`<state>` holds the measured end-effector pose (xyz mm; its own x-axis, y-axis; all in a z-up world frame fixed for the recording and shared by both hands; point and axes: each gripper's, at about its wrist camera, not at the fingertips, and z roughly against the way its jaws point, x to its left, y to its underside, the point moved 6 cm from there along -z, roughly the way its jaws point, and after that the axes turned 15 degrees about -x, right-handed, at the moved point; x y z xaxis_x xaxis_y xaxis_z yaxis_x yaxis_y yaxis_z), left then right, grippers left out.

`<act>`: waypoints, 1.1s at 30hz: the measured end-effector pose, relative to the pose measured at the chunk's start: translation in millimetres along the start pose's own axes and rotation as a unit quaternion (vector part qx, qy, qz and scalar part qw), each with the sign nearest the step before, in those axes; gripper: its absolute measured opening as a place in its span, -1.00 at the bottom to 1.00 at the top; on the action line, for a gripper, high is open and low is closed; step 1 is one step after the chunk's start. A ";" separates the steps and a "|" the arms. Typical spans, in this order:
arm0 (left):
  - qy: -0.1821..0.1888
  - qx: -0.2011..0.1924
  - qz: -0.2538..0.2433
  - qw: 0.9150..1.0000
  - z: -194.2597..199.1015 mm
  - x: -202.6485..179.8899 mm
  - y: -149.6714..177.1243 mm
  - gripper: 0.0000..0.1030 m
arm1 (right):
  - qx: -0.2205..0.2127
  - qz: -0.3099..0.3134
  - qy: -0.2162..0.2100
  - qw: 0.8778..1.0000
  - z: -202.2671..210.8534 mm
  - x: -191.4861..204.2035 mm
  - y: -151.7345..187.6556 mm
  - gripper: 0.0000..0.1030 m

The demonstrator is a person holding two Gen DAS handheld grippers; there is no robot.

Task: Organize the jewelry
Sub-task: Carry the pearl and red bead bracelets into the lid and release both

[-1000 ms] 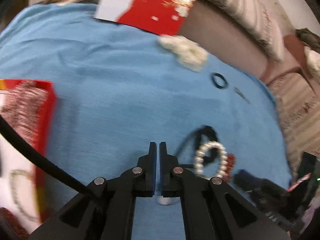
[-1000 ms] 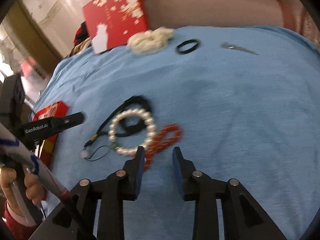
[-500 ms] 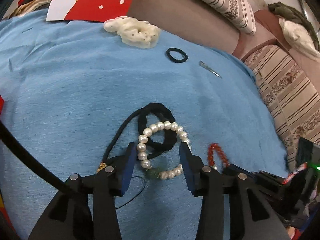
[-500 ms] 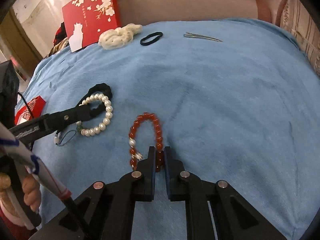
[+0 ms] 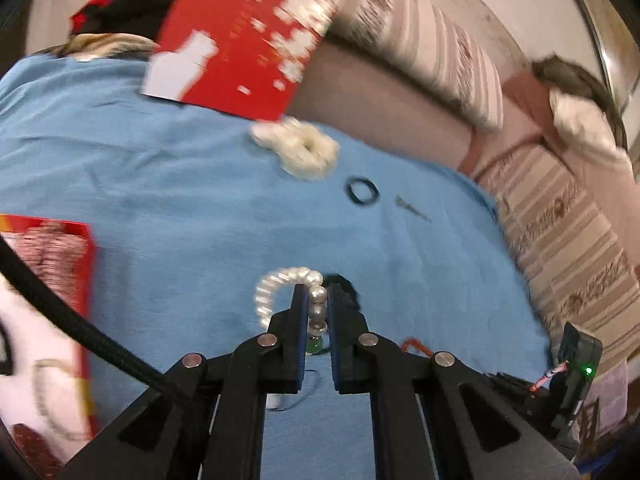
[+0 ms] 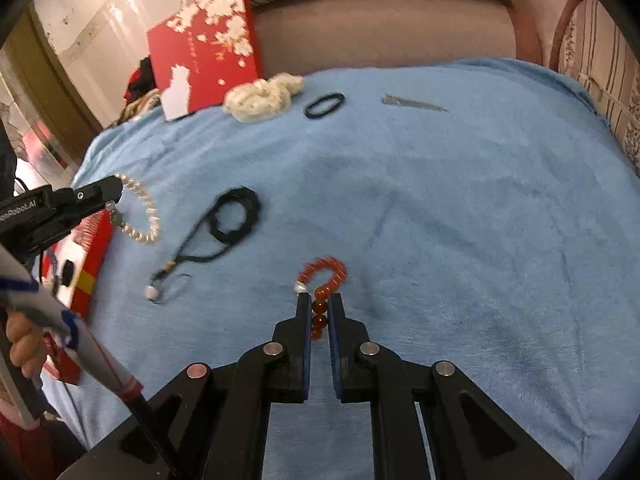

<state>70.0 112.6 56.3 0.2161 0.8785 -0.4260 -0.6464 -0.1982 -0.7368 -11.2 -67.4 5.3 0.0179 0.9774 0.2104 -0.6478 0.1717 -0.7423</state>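
My left gripper (image 5: 318, 294) is shut on the white pearl bracelet (image 5: 280, 284) and holds it above the blue cloth (image 5: 180, 200); it also shows at the left of the right wrist view (image 6: 138, 208). My right gripper (image 6: 320, 304) is shut on the red bead bracelet (image 6: 326, 276), whose loop hangs just over the cloth. A black cord necklace (image 6: 234, 218) lies on the cloth between the two grippers. An open red jewelry box (image 5: 44, 300) sits at the left edge.
A white scrunchie (image 6: 262, 96), a black hair tie (image 6: 324, 105) and a metal hair clip (image 6: 412, 103) lie at the far side of the cloth. A red box lid (image 6: 208, 52) leans against the sofa behind. Striped cushions (image 5: 580, 248) are at the right.
My left gripper closed on the pearl bracelet and lifted it off the cloth toward the left. My right gripper has raised the red bead bracelet.
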 end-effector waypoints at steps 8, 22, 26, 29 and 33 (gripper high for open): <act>-0.056 -0.059 0.043 0.996 70.0 73.5 -32.9 -0.83 | -0.014 0.036 -0.050 0.998 10.9 77.8 -15.8 -0.83; -0.181 -0.059 0.137 0.972 91.3 235.8 -36.8 -0.83 | -0.020 0.162 -0.155 0.974 4.2 274.5 -30.8 -0.83; -0.209 -0.043 0.150 0.965 85.4 260.9 -29.5 -0.83 | -0.013 0.195 -0.167 0.966 -5.0 313.4 -23.3 -0.83; -0.218 -0.027 0.161 0.962 78.9 273.0 -23.4 -0.83 | -0.002 0.207 -0.175 0.963 -14.2 331.4 -15.6 -0.83; -0.206 -0.011 0.177 0.962 78.8 278.1 -20.3 -0.82 | 0.025 0.205 -0.188 0.960 -32.2 347.8 -3.0 -0.83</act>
<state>85.5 395.2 -5.8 -0.3262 0.8516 -0.4103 -0.6099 -0.5213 -0.5969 21.6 276.0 60.2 -0.5170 0.8462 0.1292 -0.5773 -0.2333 -0.7825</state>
